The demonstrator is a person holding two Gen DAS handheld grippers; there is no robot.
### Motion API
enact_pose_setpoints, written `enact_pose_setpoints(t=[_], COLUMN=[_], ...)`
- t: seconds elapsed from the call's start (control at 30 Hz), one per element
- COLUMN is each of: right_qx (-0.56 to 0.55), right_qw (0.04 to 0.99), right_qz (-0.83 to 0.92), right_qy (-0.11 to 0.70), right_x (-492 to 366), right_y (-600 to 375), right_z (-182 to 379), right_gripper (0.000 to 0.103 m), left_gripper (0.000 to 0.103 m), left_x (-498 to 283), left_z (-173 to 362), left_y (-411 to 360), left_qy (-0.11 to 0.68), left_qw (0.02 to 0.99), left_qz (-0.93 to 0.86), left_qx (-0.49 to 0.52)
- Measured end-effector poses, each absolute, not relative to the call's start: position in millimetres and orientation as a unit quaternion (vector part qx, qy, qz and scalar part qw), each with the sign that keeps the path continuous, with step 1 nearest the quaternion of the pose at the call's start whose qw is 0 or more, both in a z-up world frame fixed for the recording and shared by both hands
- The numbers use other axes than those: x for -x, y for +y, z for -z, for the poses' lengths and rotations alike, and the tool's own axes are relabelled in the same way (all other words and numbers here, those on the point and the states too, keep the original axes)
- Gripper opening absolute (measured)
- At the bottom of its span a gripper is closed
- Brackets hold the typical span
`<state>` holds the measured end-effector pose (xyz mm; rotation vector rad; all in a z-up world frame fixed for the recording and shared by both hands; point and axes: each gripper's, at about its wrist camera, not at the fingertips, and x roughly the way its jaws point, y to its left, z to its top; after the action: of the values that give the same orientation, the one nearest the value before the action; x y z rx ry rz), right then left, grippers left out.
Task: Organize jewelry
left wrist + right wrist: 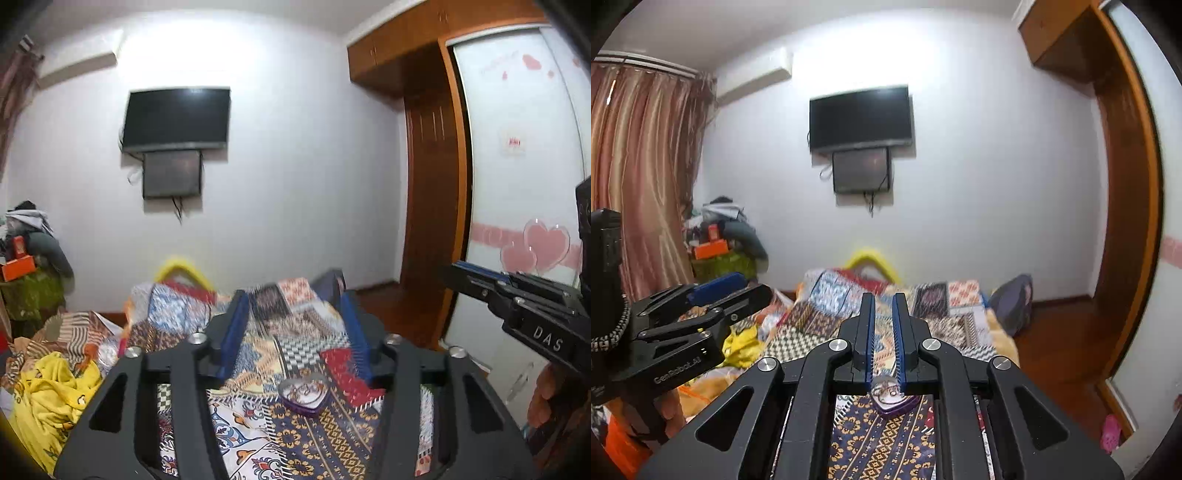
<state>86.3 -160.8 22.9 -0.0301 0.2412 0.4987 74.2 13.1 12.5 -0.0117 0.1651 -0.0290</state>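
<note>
A purple heart-shaped tin (304, 393) lies open on the patchwork bedspread (295, 443), with a few small jewellery pieces inside. My left gripper (290, 286) is held above the bed, its blue pads wide apart with nothing between them. In the right wrist view the tin (892, 402) shows just below the finger bases. My right gripper (883, 295) has its pads nearly together and holds nothing. The two grippers are side by side: the right gripper (456, 269) shows at the right edge of the left wrist view, and the left gripper (753, 288) at the left edge of the right wrist view.
A yellow cloth (48, 398) lies crumpled at the bed's left. A wall television (860, 118) hangs ahead and a wooden wardrobe (432, 206) stands on the right. By the curtain (639, 166) is a pile of clothes and boxes (720, 243). A backpack (1012, 299) leans at the bed's far right.
</note>
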Motion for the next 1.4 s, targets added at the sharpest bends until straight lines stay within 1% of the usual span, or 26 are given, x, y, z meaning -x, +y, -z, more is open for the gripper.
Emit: enact_pose_setpoints(t=[0.03,0.07,0.13,0.17,0.23,0.27,0.33,0.37,0.4,0.43,0.83,1.13,1.4], right_qx=[0.015,0.015,0.012,0.012,0.012,0.012,0.008,0.008,0.01,0.012,0.016,0.013,0.012], right_qw=[0.964,0.965,0.969,0.971,0.976,0.977,0.98,0.982,0.982,0.983,0.982,0.982,0.981], right_qz=[-0.241,-0.237,-0.227,-0.22,-0.202,-0.199,-0.188,-0.183,-0.179,-0.175,-0.177,-0.176,-0.175], right_qy=[0.112,0.107,0.093,0.087,0.074,0.071,0.06,0.056,0.053,0.052,0.063,0.072,0.079], right_x=[-80,-77,-67,-65,-60,-59,-55,-54,-52,-51,-44,-43,-42], right_y=[-161,-161,-161,-161,-160,-160,-161,-161,-160,-162,-166,-170,-171], right_z=[-23,-23,-22,-22,-20,-20,-21,-22,-22,-23,-19,-16,-17], right_gripper=[0.018,0.023,0.049,0.055,0.073,0.077,0.09,0.093,0.098,0.1,0.1,0.1,0.1], left_gripper=[0.064,0.066,0.072,0.075,0.092,0.093,0.094,0.095,0.096,0.096,0.097,0.102,0.102], left_x=[-68,-61,-53,-51,-46,-45,-43,-43,-43,-43,-31,-32,-34], left_z=[-13,-14,-14,-14,-12,-11,-10,-9,-8,-7,-7,-5,-3], left_y=[13,12,11,12,13,14,16,17,17,17,13,12,11], left_qy=[0.075,0.068,0.061,0.059,0.056,0.054,0.054,0.056,0.058,0.058,0.059,0.061,0.066], left_qw=[0.997,0.998,0.998,0.998,0.998,0.998,0.998,0.998,0.998,0.998,0.998,0.998,0.997], left_qz=[0.012,0.008,0.0,-0.004,-0.014,-0.015,-0.016,-0.016,-0.017,-0.019,-0.016,-0.017,-0.022], left_qx=[0.008,0.012,0.011,0.011,0.013,0.015,0.019,0.02,0.019,0.019,0.014,0.014,0.017])
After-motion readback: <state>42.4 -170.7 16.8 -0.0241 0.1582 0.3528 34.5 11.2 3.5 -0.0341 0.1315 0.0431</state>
